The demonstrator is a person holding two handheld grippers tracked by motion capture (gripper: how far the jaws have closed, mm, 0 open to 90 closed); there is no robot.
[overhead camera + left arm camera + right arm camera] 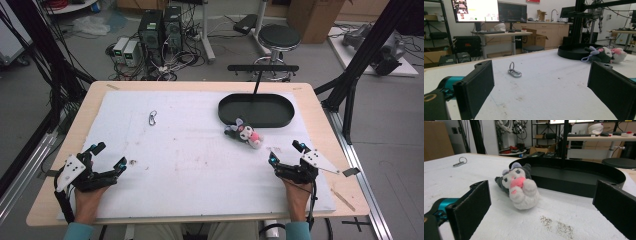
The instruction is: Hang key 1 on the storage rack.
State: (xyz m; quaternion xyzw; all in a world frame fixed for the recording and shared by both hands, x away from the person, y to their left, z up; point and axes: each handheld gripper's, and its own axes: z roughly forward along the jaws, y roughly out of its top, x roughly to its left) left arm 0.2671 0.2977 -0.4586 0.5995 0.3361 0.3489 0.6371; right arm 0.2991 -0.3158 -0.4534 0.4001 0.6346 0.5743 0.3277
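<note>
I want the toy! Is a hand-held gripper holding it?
No. The left hand-held gripper and the right hand-held gripper are open and empty. The plush toy lies on the table.

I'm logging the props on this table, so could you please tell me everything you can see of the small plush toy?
The plush toy is a small, soft-looking stuffed animal with a white face and paws, a dark grey body and hood with pale lilac ears, and a pink patch at its chest. A lilac loop shows at its head end in the left gripper view. It lies on its side on the white foam mat, just in front of the black oval tray, close to or touching its wall. No hand-held gripper touches it.
</note>
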